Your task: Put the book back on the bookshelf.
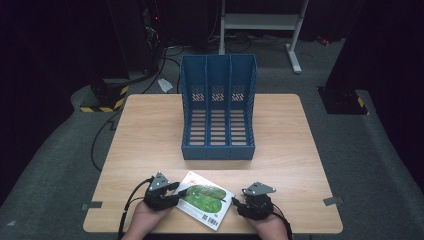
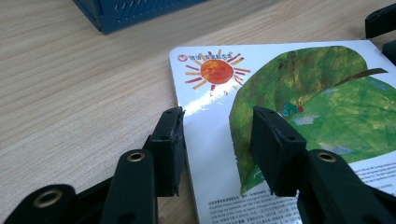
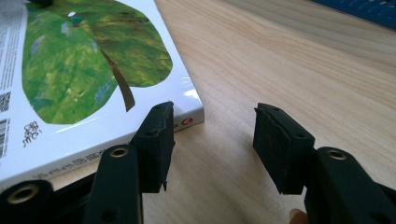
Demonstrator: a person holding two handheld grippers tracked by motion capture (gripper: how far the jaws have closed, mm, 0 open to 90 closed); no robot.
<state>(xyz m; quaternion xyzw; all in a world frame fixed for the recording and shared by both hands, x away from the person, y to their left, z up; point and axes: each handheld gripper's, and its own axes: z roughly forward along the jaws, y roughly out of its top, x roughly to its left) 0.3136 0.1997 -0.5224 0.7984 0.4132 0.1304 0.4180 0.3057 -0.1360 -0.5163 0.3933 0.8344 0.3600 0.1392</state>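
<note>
The left gripper (image 2: 217,126) straddles the picture book (image 2: 299,116) edge with jaws spread, while the high view shows the right gripper (image 1: 235,201) spread beside its spine.

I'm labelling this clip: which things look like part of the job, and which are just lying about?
Likely part of the job:
- picture book, flat on the table
- blue file rack, empty
- left gripper, open at the book's edge
- right gripper, open beside the book

Just lying about:
- metal stand on the floor
- cables
</note>
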